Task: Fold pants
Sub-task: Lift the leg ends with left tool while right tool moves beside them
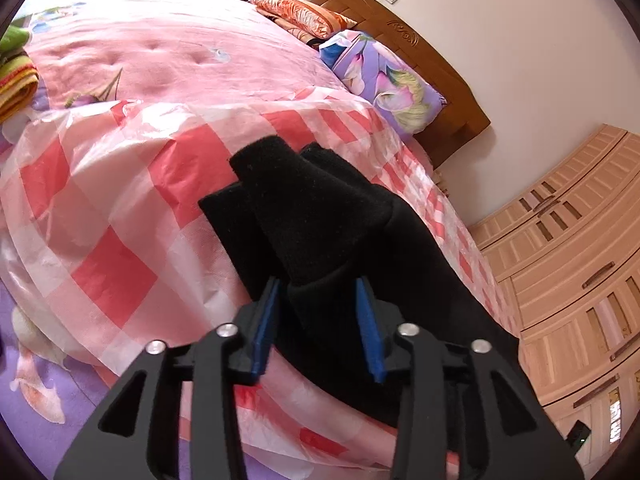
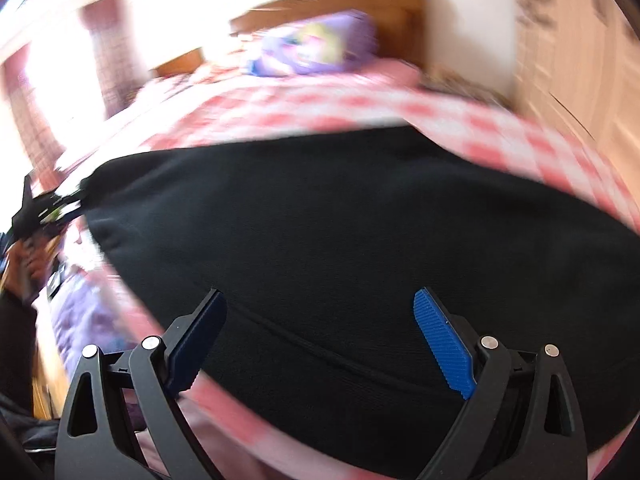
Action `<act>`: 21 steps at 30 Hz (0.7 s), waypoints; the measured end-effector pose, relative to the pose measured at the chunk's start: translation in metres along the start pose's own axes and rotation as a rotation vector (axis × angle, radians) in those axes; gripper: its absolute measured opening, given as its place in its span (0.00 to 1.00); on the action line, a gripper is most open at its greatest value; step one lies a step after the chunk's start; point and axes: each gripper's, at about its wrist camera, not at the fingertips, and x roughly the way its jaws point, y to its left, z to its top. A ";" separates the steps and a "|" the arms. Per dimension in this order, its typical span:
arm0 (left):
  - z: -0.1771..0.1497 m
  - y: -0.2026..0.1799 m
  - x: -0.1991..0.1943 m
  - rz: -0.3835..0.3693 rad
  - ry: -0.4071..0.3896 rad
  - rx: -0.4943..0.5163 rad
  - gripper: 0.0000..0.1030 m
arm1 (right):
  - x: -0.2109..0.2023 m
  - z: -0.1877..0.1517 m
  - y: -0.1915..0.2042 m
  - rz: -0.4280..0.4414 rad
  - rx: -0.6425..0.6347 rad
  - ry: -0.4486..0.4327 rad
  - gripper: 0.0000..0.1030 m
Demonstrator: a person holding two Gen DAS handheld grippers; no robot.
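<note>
Two claws on the pants (image 2: 340,240), black, lying on checked bedspread (image 1: 120,208): my left gripper (image 1: 318,324) half-open astride a cuff fold, right gripper (image 2: 320,340) wide open, legs run ahead-left

Black pants (image 1: 320,220) (bunched, partly folded) on bed.

Matt black fleecy cloth pants (image 1: 320,216) lie on a glossy pink-checked sheet (image 1: 120,208). Behind stands a carved, polished wood headboard (image 1: 404,36). Ribbed blue plastic pads (image 2: 444,344).
</note>
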 end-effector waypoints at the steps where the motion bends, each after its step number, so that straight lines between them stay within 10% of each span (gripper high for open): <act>1: 0.003 -0.004 -0.003 0.023 -0.014 0.024 0.46 | 0.002 0.009 0.020 0.035 -0.058 -0.009 0.89; 7: 0.006 -0.004 0.001 -0.082 -0.012 -0.046 0.59 | 0.054 0.037 0.149 0.325 -0.373 0.060 0.83; 15: 0.027 -0.008 0.010 -0.161 -0.036 -0.097 0.61 | 0.120 0.040 0.241 0.376 -0.560 0.106 0.59; 18: 0.032 -0.013 0.005 -0.141 -0.059 -0.064 0.31 | 0.122 0.039 0.242 0.332 -0.582 0.072 0.43; 21: 0.034 -0.020 -0.002 -0.130 -0.081 0.002 0.22 | 0.123 0.043 0.236 0.310 -0.591 0.053 0.25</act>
